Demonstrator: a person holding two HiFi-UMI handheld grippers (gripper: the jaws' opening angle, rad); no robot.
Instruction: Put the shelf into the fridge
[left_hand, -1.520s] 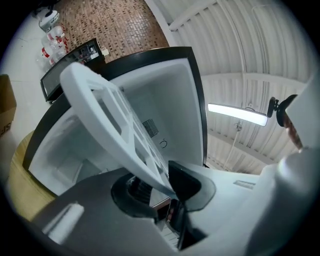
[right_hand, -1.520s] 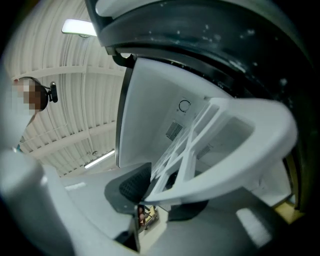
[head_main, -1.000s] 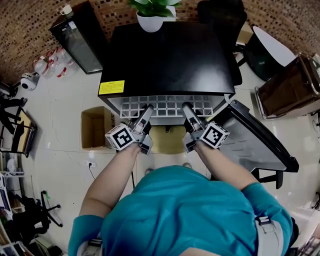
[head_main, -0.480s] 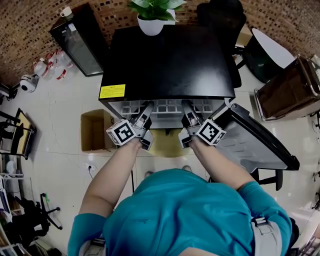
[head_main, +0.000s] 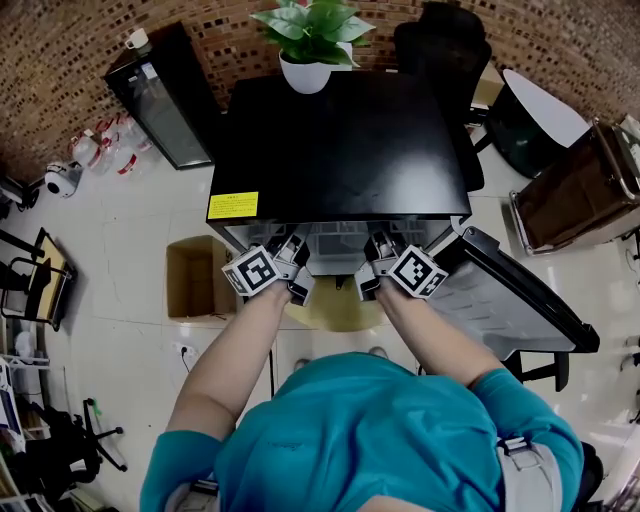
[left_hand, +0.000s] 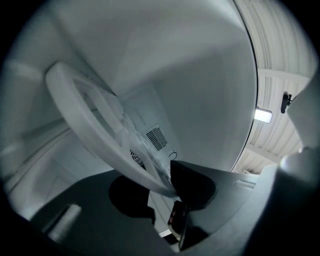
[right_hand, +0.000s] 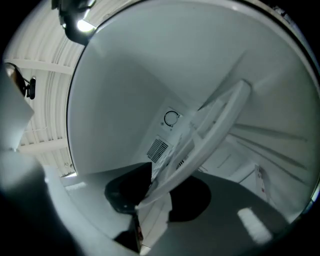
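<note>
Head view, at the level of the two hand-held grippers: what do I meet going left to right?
cardboard box → left hand-held gripper → right hand-held gripper → open fridge door

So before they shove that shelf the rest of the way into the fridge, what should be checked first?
1. Grip of the left gripper on the shelf rim: ok.
2. Grip of the right gripper on the same rim: ok.
3. The fridge has its door swung wide, out of the way: ok.
4. Shelf nearly all inside, only its front edge showing: ok.
5. Shelf resting on the side ledges: cannot tell.
</note>
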